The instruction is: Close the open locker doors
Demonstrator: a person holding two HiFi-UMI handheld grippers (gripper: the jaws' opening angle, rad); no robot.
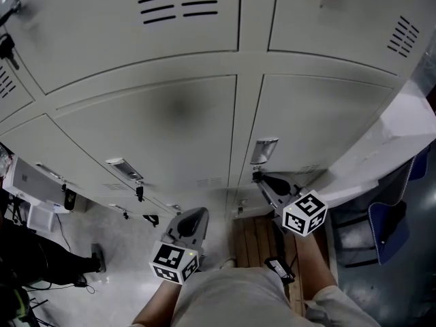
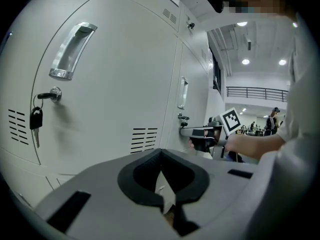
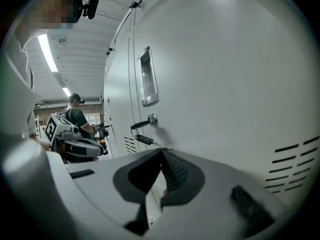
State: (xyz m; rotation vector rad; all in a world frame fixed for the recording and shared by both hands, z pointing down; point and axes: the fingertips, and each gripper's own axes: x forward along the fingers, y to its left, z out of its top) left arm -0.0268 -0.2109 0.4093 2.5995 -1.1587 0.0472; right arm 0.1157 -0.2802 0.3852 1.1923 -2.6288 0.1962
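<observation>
At the foot of a pale locker bank: two lower doors, both flush with the frame, both claws pinched together on nothing.

Left door [image 1: 157,125]: recessed chrome handle [image 1: 124,168] on its left side, key [image 1: 139,193] hanging from the lock just beneath. Left claw [image 1: 199,215] sits low by the post between the two doors, tips meeting, nothing between them. Its own view shows the door face close ahead, contact not clear. Right door [image 1: 320,121]: second handle [image 1: 264,148] at its left edge. Right claw [image 1: 260,179] noses in just under that handle, by the lock lever [image 3: 142,124], tips together and empty; touching or not, cannot tell. Wooden slats [image 1: 255,240] lie on the floor below it. Far right, a white panel [image 1: 402,131] angles outward; open door or cabinet side, cannot tell.
</observation>
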